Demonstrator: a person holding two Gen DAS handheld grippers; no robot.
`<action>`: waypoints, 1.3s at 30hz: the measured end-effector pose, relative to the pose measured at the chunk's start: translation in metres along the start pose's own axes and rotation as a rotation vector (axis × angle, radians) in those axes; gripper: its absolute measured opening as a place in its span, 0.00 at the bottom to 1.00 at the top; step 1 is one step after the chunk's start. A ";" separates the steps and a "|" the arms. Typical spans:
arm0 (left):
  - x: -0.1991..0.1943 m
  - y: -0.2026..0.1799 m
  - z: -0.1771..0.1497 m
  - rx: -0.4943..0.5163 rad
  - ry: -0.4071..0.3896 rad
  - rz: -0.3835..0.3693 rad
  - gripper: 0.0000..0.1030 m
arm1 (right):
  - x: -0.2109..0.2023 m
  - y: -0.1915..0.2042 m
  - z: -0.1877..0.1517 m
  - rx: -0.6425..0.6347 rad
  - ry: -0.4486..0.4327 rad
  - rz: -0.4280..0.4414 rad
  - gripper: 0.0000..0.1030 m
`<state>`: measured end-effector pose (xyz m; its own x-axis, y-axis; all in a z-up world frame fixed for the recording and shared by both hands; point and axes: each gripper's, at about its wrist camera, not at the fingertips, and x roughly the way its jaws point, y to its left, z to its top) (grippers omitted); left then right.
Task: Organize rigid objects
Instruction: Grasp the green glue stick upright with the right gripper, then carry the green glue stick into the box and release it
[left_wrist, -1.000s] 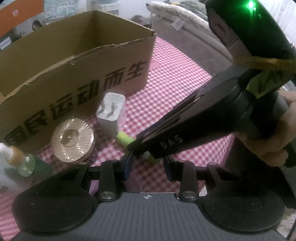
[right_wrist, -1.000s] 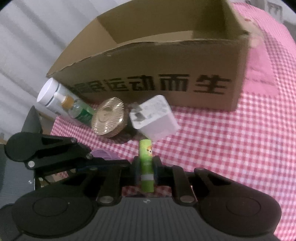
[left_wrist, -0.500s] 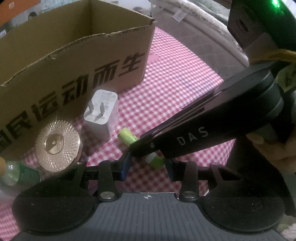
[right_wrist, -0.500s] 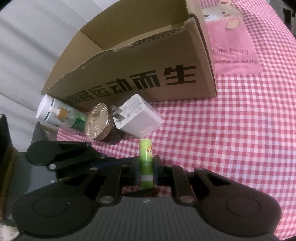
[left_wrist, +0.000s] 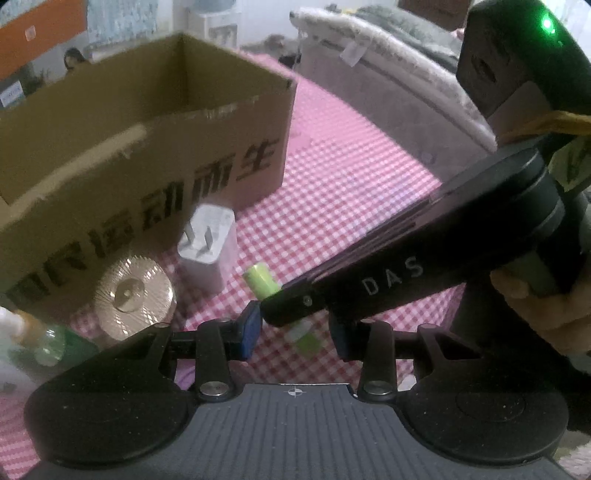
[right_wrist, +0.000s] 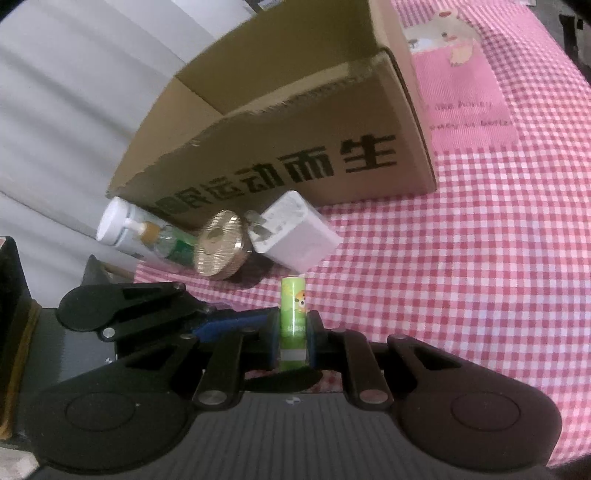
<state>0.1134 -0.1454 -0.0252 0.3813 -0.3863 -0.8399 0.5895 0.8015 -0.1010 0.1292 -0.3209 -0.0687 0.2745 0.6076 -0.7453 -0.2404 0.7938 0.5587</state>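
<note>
Lip-balm tube (right_wrist: 293, 325), green, now clear of the checked tablecloth (right_wrist: 461, 277), pinched in the right gripper (right_wrist: 291, 341); it lay lower a second ago. Left gripper (left_wrist: 295, 334) spread, empty. Cardboard box (right_wrist: 295, 110) next, probably.

Pink checked tablecloth (right_wrist: 461, 258), grey sofa (left_wrist: 388, 85) in bkgd.

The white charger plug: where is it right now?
The white charger plug lies on the checked tablecloth against the cardboard box, right of the gold disc.
</note>
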 end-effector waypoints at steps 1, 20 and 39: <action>-0.006 -0.001 0.000 0.006 -0.016 0.007 0.37 | -0.005 0.004 -0.002 -0.007 -0.007 0.001 0.16; -0.094 0.015 0.012 -0.001 -0.259 0.119 0.38 | -0.053 0.091 0.034 -0.181 -0.167 0.063 0.16; -0.032 0.168 0.097 -0.204 -0.049 0.215 0.38 | 0.074 0.114 0.222 -0.213 0.056 0.145 0.16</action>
<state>0.2690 -0.0430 0.0360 0.5187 -0.2157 -0.8273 0.3381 0.9405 -0.0333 0.3286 -0.1801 0.0204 0.1727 0.7076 -0.6852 -0.4655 0.6717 0.5763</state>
